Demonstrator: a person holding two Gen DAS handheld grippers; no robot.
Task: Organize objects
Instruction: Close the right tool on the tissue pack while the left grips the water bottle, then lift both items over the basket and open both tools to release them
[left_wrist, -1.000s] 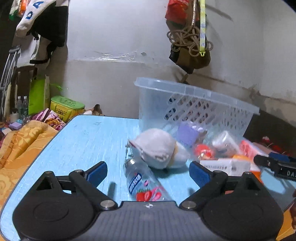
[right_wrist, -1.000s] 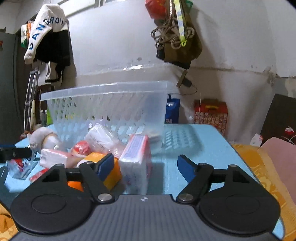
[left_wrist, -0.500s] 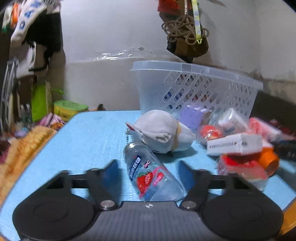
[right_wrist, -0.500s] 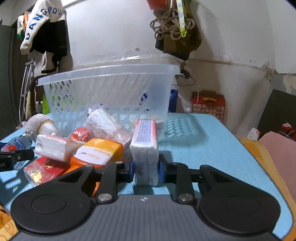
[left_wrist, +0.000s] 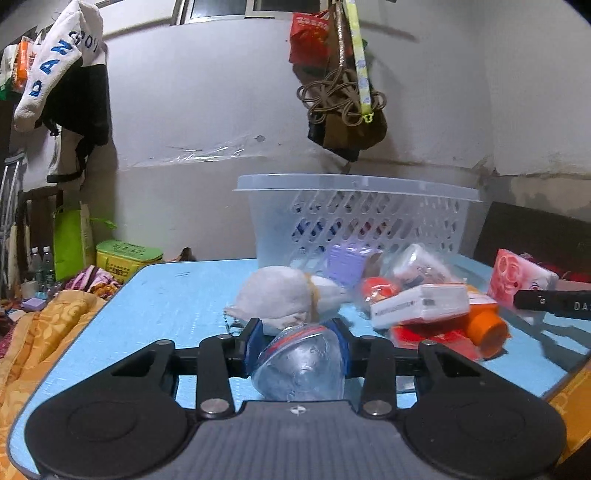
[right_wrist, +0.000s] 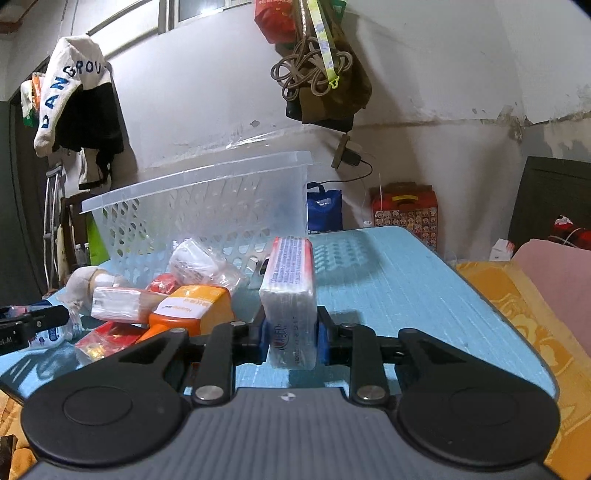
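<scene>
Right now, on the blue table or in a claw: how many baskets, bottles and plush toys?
Baskets: 1, the clear basket
Bottles: 2, the clear bottle and the orange bottle
Plush toys: 1, the grey plush toy
Total: 4

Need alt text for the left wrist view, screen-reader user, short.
The left gripper has its jaws shut on a clear plastic bottle lying on a light blue table. Beyond it sit a grey-white pouch, a heap of small packets and a translucent basket against the wall.
</scene>
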